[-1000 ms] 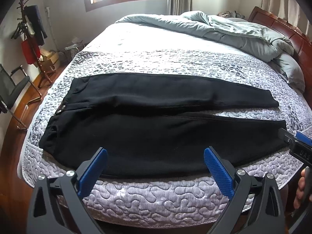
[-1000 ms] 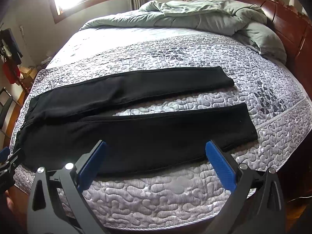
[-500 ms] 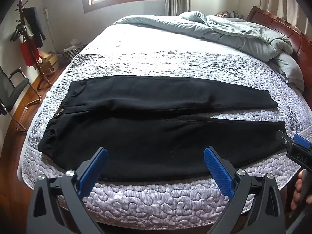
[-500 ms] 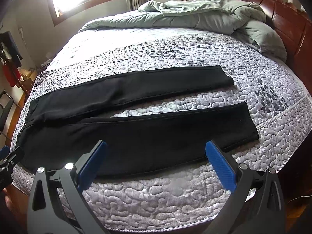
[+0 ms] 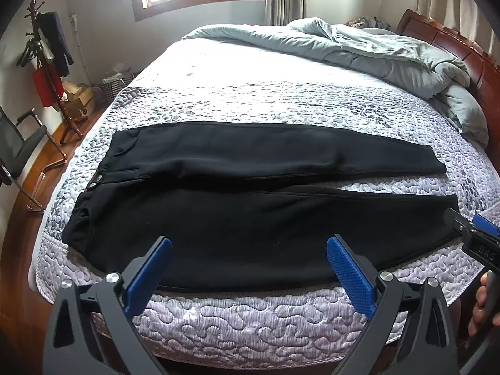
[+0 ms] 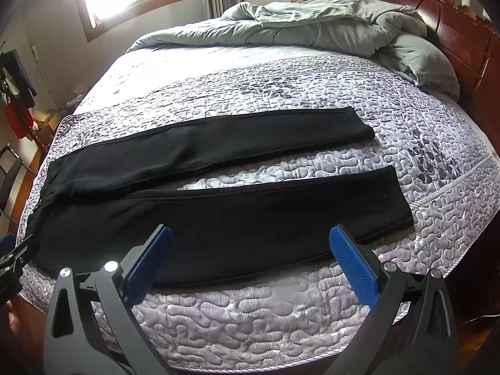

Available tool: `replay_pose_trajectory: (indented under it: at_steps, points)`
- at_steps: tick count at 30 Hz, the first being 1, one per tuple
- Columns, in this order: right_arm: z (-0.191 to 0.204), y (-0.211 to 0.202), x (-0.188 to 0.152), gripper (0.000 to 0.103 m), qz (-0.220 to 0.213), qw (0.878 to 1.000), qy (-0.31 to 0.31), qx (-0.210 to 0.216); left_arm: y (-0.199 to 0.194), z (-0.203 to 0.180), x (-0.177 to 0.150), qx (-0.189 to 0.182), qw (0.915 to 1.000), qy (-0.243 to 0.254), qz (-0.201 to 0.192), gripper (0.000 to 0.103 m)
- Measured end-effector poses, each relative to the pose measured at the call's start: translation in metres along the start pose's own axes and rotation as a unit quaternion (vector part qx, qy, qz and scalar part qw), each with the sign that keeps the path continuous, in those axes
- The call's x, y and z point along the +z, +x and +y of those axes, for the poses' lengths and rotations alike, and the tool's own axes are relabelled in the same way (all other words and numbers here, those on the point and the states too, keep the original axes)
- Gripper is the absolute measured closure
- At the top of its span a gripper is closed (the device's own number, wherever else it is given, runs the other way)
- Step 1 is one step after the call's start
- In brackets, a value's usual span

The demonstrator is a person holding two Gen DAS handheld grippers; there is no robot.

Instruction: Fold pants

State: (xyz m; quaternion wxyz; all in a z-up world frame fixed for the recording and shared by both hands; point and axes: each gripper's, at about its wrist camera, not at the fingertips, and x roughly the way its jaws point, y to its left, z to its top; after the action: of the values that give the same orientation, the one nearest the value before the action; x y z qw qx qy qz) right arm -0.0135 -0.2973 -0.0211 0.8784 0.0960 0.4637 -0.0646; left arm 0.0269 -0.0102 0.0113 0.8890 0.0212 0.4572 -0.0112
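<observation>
Black pants [image 5: 250,212] lie flat across the near part of the bed, waist to the left, the two legs spread apart and running right; they also show in the right wrist view [image 6: 237,218]. My left gripper [image 5: 250,268] is open and empty, held above the bed's near edge in front of the near leg. My right gripper [image 6: 250,265] is open and empty, over the near edge further right, near the near leg's lower half. The right gripper's tip shows at the right edge of the left wrist view [image 5: 475,237].
The quilted grey bedspread [image 5: 250,322] covers the bed. A rumpled grey-green duvet [image 5: 375,50] is heaped at the far right by the wooden headboard [image 6: 453,31]. A coat stand [image 5: 47,72], a chair [image 5: 22,150] and boxes stand on the floor at left.
Both grippers have drifted slightly; the view has shifted a little down and left over the pants. The jaws stay open and the pants have not moved.
</observation>
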Motion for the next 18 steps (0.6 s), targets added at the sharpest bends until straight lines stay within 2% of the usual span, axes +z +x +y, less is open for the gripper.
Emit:
replay_pose_trajectory:
  at_steps: [18]
  points:
    - [-0.0009,0.0023,0.0004,0.003,0.005,1.0,0.0,-0.001,-0.0006,0.0001,-0.0006,0.0,1.0,0.0,0.0,0.004]
